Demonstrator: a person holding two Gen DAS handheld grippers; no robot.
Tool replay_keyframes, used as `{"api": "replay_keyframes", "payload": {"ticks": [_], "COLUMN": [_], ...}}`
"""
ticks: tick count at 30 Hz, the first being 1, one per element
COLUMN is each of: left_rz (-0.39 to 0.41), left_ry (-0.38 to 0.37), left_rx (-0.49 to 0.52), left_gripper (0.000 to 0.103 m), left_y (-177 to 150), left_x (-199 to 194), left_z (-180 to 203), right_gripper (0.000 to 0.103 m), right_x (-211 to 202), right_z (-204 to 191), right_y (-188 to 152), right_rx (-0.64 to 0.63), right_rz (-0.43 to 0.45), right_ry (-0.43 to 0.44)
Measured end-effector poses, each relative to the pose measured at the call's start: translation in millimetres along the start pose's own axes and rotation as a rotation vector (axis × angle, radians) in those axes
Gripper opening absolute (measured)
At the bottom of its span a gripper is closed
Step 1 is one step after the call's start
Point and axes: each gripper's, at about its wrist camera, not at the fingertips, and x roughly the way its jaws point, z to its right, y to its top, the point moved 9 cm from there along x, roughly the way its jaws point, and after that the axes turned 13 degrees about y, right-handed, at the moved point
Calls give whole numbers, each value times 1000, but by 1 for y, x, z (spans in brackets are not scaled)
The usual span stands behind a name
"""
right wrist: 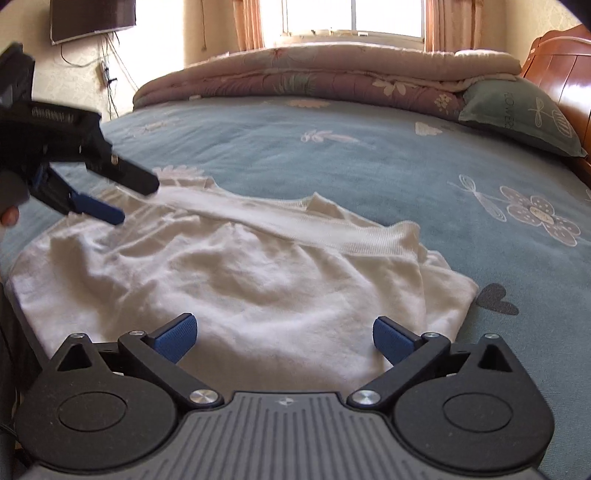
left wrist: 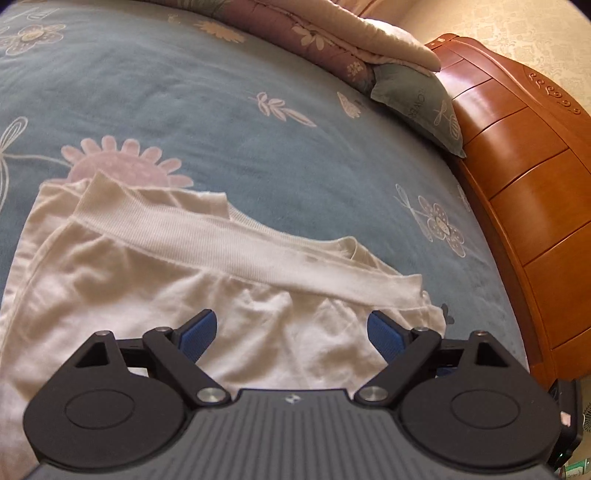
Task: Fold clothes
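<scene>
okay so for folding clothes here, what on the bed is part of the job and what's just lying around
Part of the job:
- white garment, spread on the bed
- left gripper, open over it
- right gripper, open over it

Just lying about:
- blue sheet
- folded quilt
- green pillow
- wooden headboard
- wall screen

A sunlit window (right wrist: 352, 16) behind the blue floral bed (right wrist: 332, 147), wooden headboard (left wrist: 517, 166) alongside
</scene>
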Motion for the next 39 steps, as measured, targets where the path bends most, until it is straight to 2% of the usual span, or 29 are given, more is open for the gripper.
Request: {"api": "replay_keyframes", "payload": {"ticks": [2, 6, 10, 13, 15, 18, 21, 24, 27, 29, 32, 36, 39], "left_rz": [4, -39, -22, 2, -13, -46, -35, 1, -27, -57, -78, -76, -67], "left_ry": [6, 27, 14, -28, -45, 1, -9, -41, -120, -139, -64, -51, -125], "left_rx": [3, -23, -34, -8, 14, 38, 21, 13, 13, 46, 83, 69, 82], "left_gripper": [89, 89, 92, 92, 92, 92, 92, 92, 93, 93, 93, 93, 93], "left_y": [8, 9, 14, 14, 11, 12, 24, 34, 26, 17, 14, 28, 28], "left_x": [10, 41, 34, 22, 26, 51, 53, 37, 28, 33, 60, 71, 51], "left_z": [1, -7, -2, 10, 16, 14, 17, 25, 37, 46, 48, 51, 66], "right_gripper": [103, 103, 103, 103, 103, 103, 103, 103, 103, 103, 103, 103, 103], "right_x": [2, 4, 6, 6, 6, 5, 6, 6, 7, 7, 7, 7, 8], "right_z": [1, 1, 1, 1, 1, 0, 0, -1, 0, 0, 0, 0, 0], "right_y": [-2, -6, -6, -7, -7, -8, -7, -7, -7, -6, -6, -6, -6], "right_rx": [-1, -2, -7, -13, -18, -24, -25, -29, -30, -31, -32, -34, -35], "right_rz": [-16, -24, -29, -32, -33, -33, -33, -35, -35, -36, -36, -36, -36], "right_ry": [-7, -7, -11, -12, -13, -15, -16, -20, -20, -20, -20, -20, -20]}}
